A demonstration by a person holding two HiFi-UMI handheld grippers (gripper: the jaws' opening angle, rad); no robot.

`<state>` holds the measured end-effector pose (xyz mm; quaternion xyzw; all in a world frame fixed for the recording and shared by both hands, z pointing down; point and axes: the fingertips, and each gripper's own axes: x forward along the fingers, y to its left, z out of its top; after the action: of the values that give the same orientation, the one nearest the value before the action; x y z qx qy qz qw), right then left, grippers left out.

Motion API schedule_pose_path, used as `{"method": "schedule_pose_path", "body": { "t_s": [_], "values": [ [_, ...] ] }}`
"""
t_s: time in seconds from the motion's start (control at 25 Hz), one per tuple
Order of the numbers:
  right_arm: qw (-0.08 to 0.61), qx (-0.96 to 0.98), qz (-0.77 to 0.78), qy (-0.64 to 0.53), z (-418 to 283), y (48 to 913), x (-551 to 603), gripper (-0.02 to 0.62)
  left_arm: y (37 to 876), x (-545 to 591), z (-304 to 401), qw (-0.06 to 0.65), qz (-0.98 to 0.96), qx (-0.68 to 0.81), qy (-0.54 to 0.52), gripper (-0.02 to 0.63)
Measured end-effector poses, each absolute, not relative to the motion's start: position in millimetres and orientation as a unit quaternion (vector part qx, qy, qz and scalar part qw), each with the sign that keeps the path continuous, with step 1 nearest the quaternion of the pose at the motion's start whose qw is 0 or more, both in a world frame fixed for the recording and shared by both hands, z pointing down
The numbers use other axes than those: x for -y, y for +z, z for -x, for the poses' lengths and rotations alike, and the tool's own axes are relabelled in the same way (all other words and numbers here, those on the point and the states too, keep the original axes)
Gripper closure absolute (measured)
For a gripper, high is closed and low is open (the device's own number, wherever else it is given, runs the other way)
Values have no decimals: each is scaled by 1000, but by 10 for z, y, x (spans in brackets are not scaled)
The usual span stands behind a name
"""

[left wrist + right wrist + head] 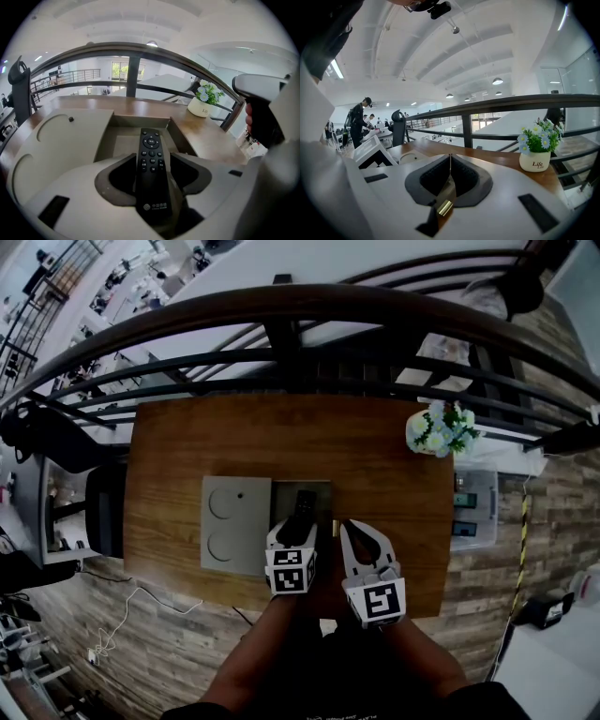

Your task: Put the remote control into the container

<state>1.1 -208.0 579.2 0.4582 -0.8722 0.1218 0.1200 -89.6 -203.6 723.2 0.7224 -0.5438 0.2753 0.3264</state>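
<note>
Remote control [151, 178] lay between the jaws of the left claw [153, 155]. Its far end, the one with the buttons, reached over the open container [104, 138] and pointed down into it, while its near end sat deep in the throat of the claw. The jaws were spread wide, and as far as I could judge they only cradled the remote and did not pinch it. The right claw [449, 164] was pressed together and empty, just beside the left one above the counter [375, 456].

The step in hand seemed to be the release. To do it well, I think the left claw should be tilted so that the remote slides forward onto the container floor. Then the claw should be drawn straight back, so that the jaws do not drag the remote out or knock it against the near wall. The grey lid [61, 136] at the left needed no touching.
</note>
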Motion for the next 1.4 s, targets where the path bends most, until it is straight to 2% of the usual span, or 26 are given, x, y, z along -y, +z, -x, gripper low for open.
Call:
{"method": "schedule_pose_path", "body": {
  "t_s": [0.6, 0.84, 1.12, 1.4],
  "values": [
    [87, 882, -454, 89, 124, 5397, 2010, 566, 6255, 2094, 853, 247, -767, 552, 214, 391],
    [82, 885, -452, 74, 194, 5182, 1946, 566, 5781, 2006, 1010, 215, -775, 565, 182, 454],
    [77, 888, -450, 53, 252, 4947, 1857, 566, 5383, 1864, 1228, 175, -776, 584, 162, 589],
    [62, 892, -447, 19, 339, 4616, 1806, 566, 4748, 1715, 1359, 105, -802, 582, 86, 598]
  ]
}}
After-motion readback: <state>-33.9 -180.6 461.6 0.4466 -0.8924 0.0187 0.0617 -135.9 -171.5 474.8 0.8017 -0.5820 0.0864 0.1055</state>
